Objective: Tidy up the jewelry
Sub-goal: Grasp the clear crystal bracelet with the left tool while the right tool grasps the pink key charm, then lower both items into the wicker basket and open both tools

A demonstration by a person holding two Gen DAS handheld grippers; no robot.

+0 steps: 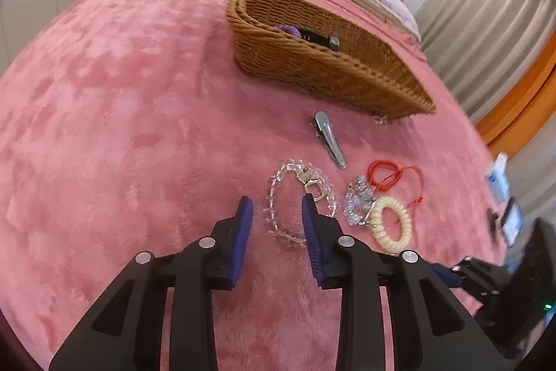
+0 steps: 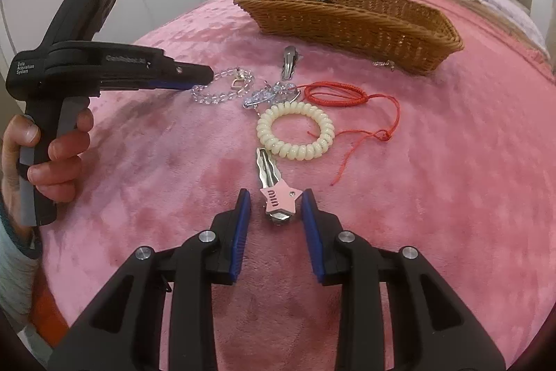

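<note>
On the pink bed blanket (image 2: 451, 197): my left gripper (image 1: 278, 214), fingers released, straddles the clear bead bracelet (image 1: 278, 232); my right gripper (image 2: 276, 207), fingers released, brackets the star hair clip (image 2: 279, 199). Basket (image 2: 347, 19) beyond.

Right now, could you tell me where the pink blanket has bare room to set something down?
The pink plush blanket lies bare left of the woven wicker basket and clear bead bracelet. It is crowded between that bracelet, the silver hair clip, red cord and cream spiral hair tie.
</note>
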